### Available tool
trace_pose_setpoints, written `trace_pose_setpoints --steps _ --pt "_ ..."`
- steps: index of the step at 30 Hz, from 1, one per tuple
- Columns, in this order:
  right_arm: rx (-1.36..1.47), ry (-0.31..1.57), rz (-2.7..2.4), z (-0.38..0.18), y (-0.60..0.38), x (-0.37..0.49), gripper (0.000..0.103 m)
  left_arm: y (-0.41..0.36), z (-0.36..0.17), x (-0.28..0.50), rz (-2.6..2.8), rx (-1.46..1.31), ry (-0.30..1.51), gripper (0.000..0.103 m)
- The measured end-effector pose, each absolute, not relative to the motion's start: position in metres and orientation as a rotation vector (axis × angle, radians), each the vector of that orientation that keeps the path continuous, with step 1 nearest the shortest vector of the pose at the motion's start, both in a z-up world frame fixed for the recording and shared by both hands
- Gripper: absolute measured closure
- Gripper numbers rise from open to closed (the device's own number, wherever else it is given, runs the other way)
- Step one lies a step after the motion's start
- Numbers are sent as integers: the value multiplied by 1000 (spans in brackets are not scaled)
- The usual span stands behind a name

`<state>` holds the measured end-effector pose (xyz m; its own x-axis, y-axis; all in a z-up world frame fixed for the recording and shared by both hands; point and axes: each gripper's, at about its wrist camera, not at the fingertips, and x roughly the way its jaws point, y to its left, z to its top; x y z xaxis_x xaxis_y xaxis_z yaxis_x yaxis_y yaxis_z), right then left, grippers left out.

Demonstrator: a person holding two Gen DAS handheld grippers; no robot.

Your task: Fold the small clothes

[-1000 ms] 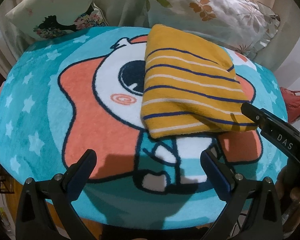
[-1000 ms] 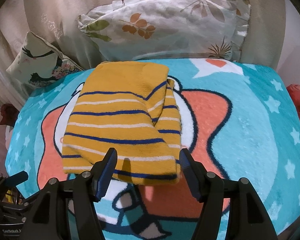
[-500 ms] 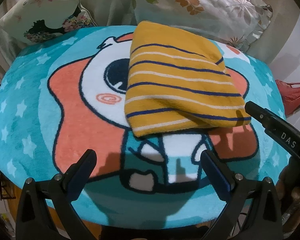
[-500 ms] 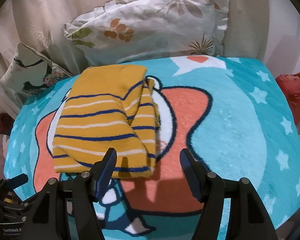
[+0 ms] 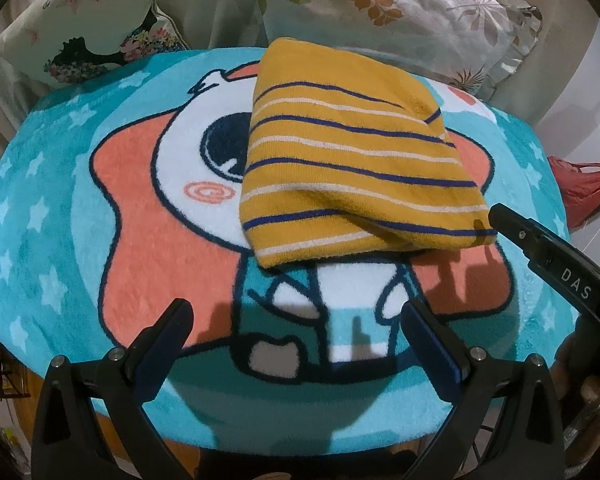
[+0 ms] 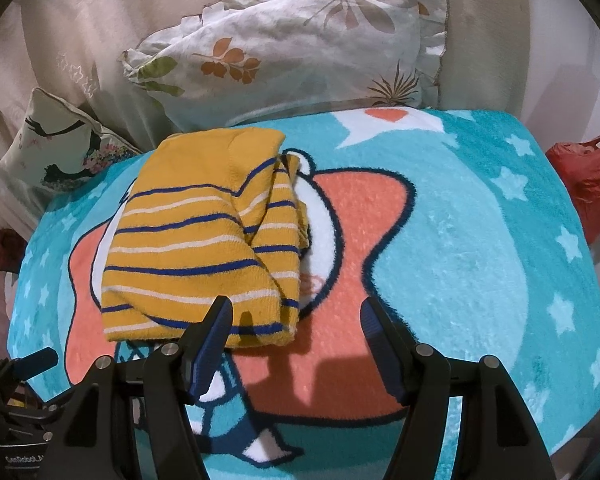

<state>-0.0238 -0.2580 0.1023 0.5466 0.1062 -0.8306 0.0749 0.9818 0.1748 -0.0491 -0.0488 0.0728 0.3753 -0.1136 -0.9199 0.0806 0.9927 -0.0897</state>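
The right gripper (image 6: 296,330) and left gripper (image 5: 296,330), both spread and empty, should lift straight off the folded striped sweater (image 5: 352,152) without snagging its near hem.

**Hidden and cut-off parts**

The folded yellow striped garment (image 5: 352,160) covers part of the cartoon face on the blanket (image 5: 60,240). Behind the garment, the floral pillow (image 6: 300,48) hides the wall. The red bag (image 6: 588,176), right of the garment, is cut off by the edge.
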Motion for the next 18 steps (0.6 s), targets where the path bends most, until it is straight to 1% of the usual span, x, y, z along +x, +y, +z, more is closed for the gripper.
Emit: trace_pose_setpoints --steps 18 --pt "201 995 32 100 -254 -18 32 -43 70 -44 -103 -49 1188 0"
